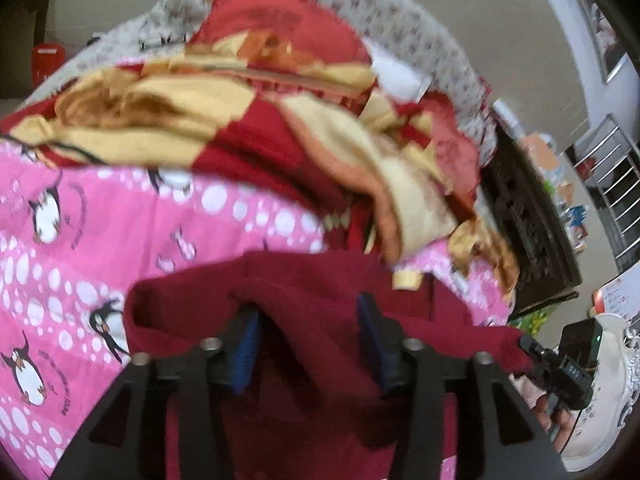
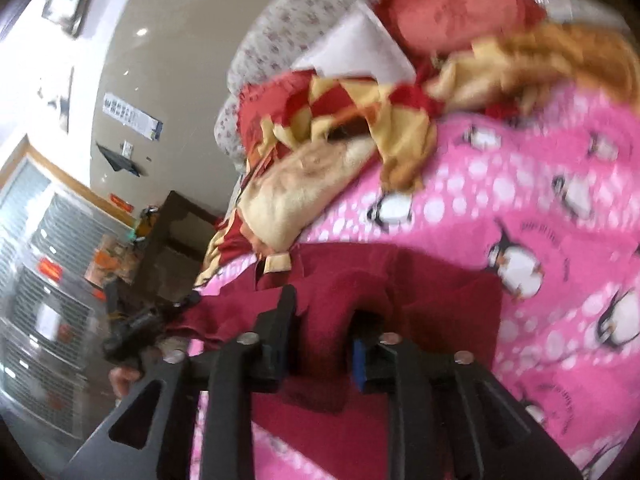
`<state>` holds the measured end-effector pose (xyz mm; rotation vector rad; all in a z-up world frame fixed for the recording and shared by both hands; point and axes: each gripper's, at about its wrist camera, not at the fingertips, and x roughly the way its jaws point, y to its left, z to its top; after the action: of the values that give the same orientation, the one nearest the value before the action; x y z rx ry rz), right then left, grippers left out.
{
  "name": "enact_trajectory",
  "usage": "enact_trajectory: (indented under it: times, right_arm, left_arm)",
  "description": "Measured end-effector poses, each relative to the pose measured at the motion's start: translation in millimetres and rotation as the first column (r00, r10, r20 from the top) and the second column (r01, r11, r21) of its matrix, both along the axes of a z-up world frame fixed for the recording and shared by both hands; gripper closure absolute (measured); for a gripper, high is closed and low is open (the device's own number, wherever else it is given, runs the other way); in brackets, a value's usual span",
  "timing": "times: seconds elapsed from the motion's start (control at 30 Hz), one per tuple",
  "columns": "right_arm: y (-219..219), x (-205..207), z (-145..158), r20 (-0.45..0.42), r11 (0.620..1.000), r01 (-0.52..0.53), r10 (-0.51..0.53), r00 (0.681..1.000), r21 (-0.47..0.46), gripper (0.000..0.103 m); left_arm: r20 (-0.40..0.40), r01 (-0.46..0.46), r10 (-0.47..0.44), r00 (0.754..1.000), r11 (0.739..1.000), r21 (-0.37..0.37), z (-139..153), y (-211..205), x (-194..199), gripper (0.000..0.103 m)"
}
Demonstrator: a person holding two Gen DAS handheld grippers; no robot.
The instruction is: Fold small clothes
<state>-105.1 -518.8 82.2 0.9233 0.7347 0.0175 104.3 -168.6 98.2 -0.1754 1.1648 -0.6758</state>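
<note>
Right gripper [image 2: 320, 332] jaws pinching maroon garment [image 2: 440, 300], pink penguin blanket [image 2: 560, 184] beneath

Motion blur smears the heaped red-and-yellow patterned blanket [image 1: 224, 120], and the dark red fleece garment [image 1: 320, 312] runs off the left-wrist view's bottom edge.
</note>
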Motion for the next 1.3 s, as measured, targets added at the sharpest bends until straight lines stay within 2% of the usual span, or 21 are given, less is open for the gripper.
enact_trajectory:
  times: [0.03,0.07,0.1,0.17,0.23,0.3,0.33,0.37,0.43,0.47,0.6,0.7,0.8,0.87,0.93,1.03,1.13,1.23,1.3]
  right_arm:
    - [-1,2,-3,-0.04,1.0,-0.001,0.001,0.999,-0.006,0.053]
    - [-1,3,-6,-0.103,0.998,0.01,-0.016,0.995,-0.057,0.053]
    - [-2,1,-5,-0.114,0.996,0.021,-0.031,0.993,-0.088,0.053]
    - [-7,-7,-4,-0.102,0.995,0.05,-0.059,0.993,-0.091,0.053]
    - [-11,-22,4,-0.063,0.989,0.097,-0.105,0.993,-0.107,0.053]
    - [-5,-31,14,-0.025,0.985,0.082,-0.087,0.996,-0.152,0.053]
    - [3,-37,20,-0.001,0.982,0.057,-0.058,0.998,-0.181,0.053]
    - [10,-42,23,0.022,0.979,0.034,-0.03,0.999,-0.202,0.053]
    - [33,-52,27,0.084,0.962,-0.033,0.057,0.995,-0.269,0.053]
    - [39,-54,26,0.087,0.955,-0.053,0.082,0.993,-0.29,0.053]
    - [71,-31,7,-0.022,0.905,-0.163,0.167,0.986,-0.393,0.053]
    - [76,-3,1,-0.057,0.874,-0.171,0.163,0.985,-0.454,0.054]
    - [60,30,5,-0.033,0.887,-0.072,0.063,0.997,-0.455,0.054]
    - [43,49,5,-0.017,0.898,0.004,-0.013,1.0,-0.439,0.054]
    - [21,69,-4,-0.064,0.914,0.063,-0.097,0.993,-0.402,0.054]
    - [12,69,-9,-0.089,0.931,0.099,-0.139,0.986,-0.352,0.054]
    - [25,47,-2,-0.057,0.923,0.087,-0.116,0.992,-0.374,0.054]
    - [47,27,7,-0.02,0.928,0.004,-0.012,1.0,-0.372,0.054]
    - [71,18,9,-0.003,0.922,-0.071,0.075,0.997,-0.381,0.054]
  left_arm:
    - [-0.026,0.001,0.0,1.0,0.999,0.032,-8,-3,0,0.044]
    - [-0.03,0.0,0.001,1.0,0.999,0.04,-12,-3,-1,0.044]
    - [-0.026,0.0,0.001,1.0,0.999,0.041,-15,-2,-1,0.044]
    - [-0.034,-0.001,0.002,0.999,1.0,0.02,-15,0,0,0.041]
    - [-0.067,-0.01,0.007,0.998,0.999,-0.035,-9,6,2,0.037]
    - [-0.067,-0.014,0.009,0.998,0.997,-0.071,0,11,2,0.034]
    - [-0.052,-0.018,0.014,0.999,0.997,-0.077,6,14,0,0.028]
    - [0.004,-0.042,0.043,0.999,0.996,-0.077,16,21,-5,0.02]
    - [0.079,-0.065,0.071,0.994,0.995,-0.078,28,31,-12,0.012]
    - [0.109,-0.067,0.076,0.991,0.995,-0.077,32,35,-17,0.012]
    - [0.147,-0.044,0.048,0.988,0.999,-0.032,24,40,-38,0.012]
    - [0.158,-0.027,0.026,0.987,1.0,0.009,10,40,-52,0.012]
    - [0.14,-0.039,0.033,0.99,0.999,0.038,-3,43,-53,0.012]
    - [0.107,-0.06,0.056,0.993,0.998,0.029,-9,48,-49,0.012]
    - [0.073,-0.077,0.077,0.994,0.997,0.006,-10,54,-46,0.012]
    - [0.093,-0.096,0.096,0.991,0.995,-0.005,-4,66,-48,0.012]
    - [0.089,-0.113,0.114,0.989,0.993,-0.019,-2,79,-50,0.012]
    - [0.074,-0.098,0.103,0.992,0.993,-0.064,-3,92,-60,0.012]
    - [0.096,-0.076,0.082,0.992,0.995,-0.06,-6,97,-73,0.012]
